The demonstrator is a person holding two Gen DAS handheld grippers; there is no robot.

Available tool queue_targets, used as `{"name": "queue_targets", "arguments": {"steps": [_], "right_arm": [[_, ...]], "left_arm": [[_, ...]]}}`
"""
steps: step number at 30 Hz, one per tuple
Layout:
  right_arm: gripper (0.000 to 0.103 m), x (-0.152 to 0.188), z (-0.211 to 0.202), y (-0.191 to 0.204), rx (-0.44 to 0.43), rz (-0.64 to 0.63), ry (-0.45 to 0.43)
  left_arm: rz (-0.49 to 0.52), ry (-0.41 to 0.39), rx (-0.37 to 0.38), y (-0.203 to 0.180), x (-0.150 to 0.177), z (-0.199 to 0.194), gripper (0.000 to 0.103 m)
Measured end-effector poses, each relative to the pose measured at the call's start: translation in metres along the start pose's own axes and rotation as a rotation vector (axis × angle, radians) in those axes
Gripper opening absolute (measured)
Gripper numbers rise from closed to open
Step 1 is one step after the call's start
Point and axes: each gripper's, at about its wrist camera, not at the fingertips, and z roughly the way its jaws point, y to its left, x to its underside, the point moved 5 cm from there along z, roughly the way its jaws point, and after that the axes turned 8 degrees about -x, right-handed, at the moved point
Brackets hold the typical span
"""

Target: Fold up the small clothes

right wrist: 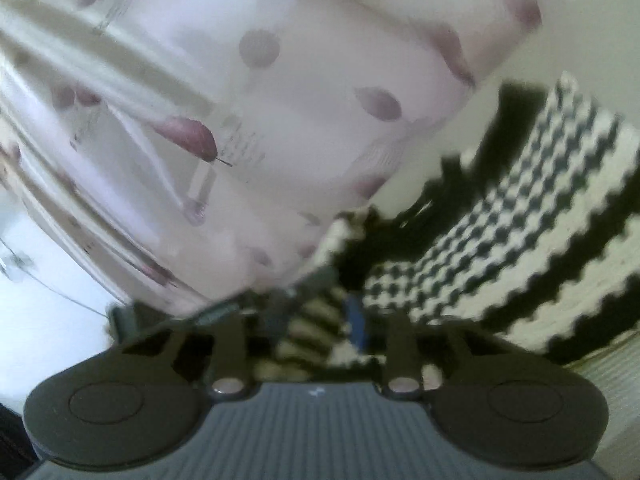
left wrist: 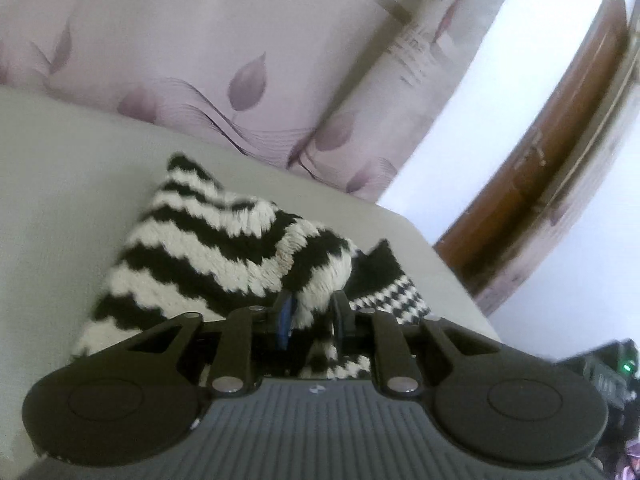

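A black-and-white striped knit garment (left wrist: 208, 248) lies bunched on a pale grey-green table (left wrist: 60, 184). My left gripper (left wrist: 311, 316) is shut on a fold of it, the knit pinched between the fingers. In the right wrist view the same garment (right wrist: 540, 240) shows zigzag stripes and a houndstooth band, spread to the right. My right gripper (right wrist: 320, 312) is shut on its edge, with knit bunched between the fingers. That view is blurred.
A pale curtain with purple leaf prints (left wrist: 240, 60) hangs behind the table and also fills the right wrist view (right wrist: 240, 120). A brown wooden frame (left wrist: 560, 160) stands at the right. The table's far edge (left wrist: 440, 256) is close behind the garment.
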Motion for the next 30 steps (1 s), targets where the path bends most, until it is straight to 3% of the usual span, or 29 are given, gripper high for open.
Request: {"name": "queue_targets", "arguments": {"steps": [2,4,7,11,13,16,18,21,26,30], "right_arm": [[0.056,-0.002,0.005,-0.005,-0.011,0.039,-0.009],[0.056,-0.003,0.01,-0.011,-0.026,0.08,-0.008],[0.056,-0.003,0.015,-0.019,-0.046,0.145,-0.02],[0.057,0.0,0.026,-0.021,-0.041,0.152,-0.007],[0.058,0.001,0.03,-0.022,-0.032,0.15,0.0],[0.058,0.001,0.039,-0.02,-0.031,0.154,0.007],[0.06,0.0,0.043,-0.017,-0.031,0.147,0.012],[0.068,0.0,0.052,-0.015,-0.019,0.147,0.022],[0.069,0.002,0.072,-0.016,0.006,0.165,0.044],[0.07,0.003,0.092,-0.014,0.031,0.168,0.067]], "left_arm": [[-0.036,-0.037,0.05,0.002,0.003,-0.006,0.025],[-0.099,-0.067,0.12,0.007,0.002,-0.015,0.032],[-0.15,-0.103,0.186,0.01,-0.002,-0.032,0.033],[-0.227,-0.162,0.256,0.012,-0.011,-0.057,0.044],[-0.248,-0.217,0.253,0.016,-0.018,-0.071,0.052],[-0.216,-0.317,0.163,0.031,-0.028,-0.093,0.065],[-0.163,-0.283,0.077,0.044,-0.025,-0.089,0.064],[-0.135,-0.186,0.058,0.059,-0.01,-0.07,0.061],[-0.178,-0.144,0.192,0.06,0.021,-0.057,0.061],[-0.122,-0.115,0.223,0.041,0.039,-0.045,0.061]]}}
